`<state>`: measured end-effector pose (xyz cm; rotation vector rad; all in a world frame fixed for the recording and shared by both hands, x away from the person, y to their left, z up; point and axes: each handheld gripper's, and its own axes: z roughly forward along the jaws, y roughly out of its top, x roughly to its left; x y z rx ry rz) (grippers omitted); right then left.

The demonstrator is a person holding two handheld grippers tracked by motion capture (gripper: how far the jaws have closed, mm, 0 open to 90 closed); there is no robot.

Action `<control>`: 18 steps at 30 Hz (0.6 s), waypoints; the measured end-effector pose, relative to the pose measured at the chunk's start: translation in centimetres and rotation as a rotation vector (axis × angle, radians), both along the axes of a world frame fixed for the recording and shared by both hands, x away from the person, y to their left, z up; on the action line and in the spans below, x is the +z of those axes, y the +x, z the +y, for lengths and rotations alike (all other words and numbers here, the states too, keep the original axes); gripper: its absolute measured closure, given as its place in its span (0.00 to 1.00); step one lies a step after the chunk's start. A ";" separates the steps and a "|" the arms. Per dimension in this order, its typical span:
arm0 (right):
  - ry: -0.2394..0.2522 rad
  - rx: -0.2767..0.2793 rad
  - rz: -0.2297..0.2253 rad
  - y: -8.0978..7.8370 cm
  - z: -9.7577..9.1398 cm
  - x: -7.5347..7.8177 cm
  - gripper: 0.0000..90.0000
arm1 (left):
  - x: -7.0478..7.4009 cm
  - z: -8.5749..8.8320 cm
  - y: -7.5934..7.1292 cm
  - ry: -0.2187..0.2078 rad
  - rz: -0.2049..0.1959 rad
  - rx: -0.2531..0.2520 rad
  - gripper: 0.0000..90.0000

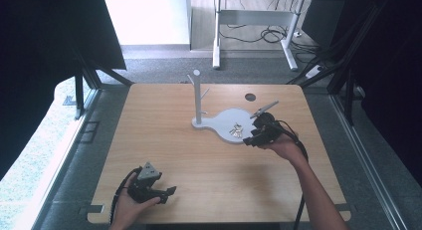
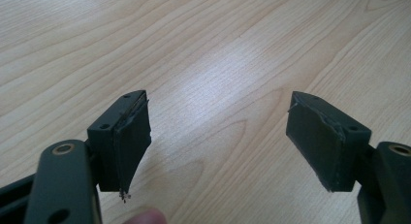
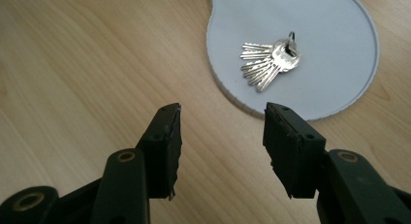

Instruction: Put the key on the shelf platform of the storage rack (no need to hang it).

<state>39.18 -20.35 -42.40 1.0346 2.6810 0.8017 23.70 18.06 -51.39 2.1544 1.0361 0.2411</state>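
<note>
The right gripper [image 3: 220,146] is seen with its black jaws spread apart, nothing held between them, hovering over the light wooden bench [image 3: 72,64] just short of the pale grey tray's edge. A bunch of silver keys on a ring [image 3: 269,59] is fanned out flat on that pale grey rounded tray [image 3: 339,35], a little beyond the jaw tips. From the high view, the right gripper [image 1: 261,133] is held right at the tray's near-right rim, and a grey upright post with short pegs [image 1: 197,95] is planted on the tray's narrow end.

The left gripper [image 2: 218,141] is also wide open and empty, held low over bare bench [image 2: 218,54]. It's parked near the front-left edge [image 1: 164,192], well apart from the tray.
</note>
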 end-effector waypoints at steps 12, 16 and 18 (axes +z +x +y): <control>0.075 -0.005 -0.030 -5.0 -3.8 -2.3 0.54 | -0.2 -0.4 0.0 0.007 0.007 -0.008 0.27; 0.078 -0.026 -0.026 -6.2 -5.0 -3.7 0.54 | -0.3 -0.4 0.0 0.012 0.009 -0.012 0.27; 0.077 -0.038 -0.022 -6.7 -5.5 -4.5 0.54 | -0.3 -0.5 0.0 0.011 0.013 -0.010 0.27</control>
